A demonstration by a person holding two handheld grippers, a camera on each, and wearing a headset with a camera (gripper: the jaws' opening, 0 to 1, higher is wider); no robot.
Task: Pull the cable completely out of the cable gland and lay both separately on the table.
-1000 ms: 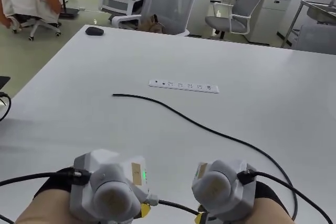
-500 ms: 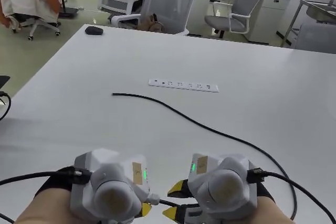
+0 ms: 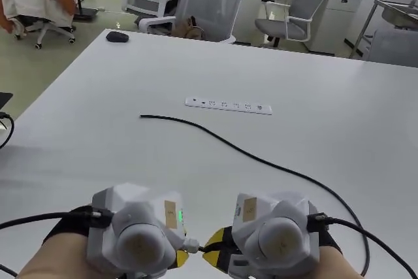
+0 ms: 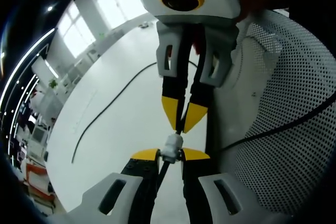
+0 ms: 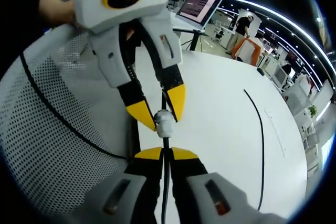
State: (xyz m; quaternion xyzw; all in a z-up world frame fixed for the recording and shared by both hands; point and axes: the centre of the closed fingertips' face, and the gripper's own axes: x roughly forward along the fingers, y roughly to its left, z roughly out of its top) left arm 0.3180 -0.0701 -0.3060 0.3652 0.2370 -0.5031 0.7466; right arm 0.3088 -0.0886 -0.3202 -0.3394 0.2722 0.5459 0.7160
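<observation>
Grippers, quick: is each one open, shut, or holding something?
Left gripper: shut on the small white plastic cable gland.
Right gripper: shut on the thin black cable.

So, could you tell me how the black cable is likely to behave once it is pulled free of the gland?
Probably floppy: the cable lies in a loose curve across the table, so its free end would likely trail and drag. It looks thin and light, so the right gripper, shut on it, should move it easily.
</observation>
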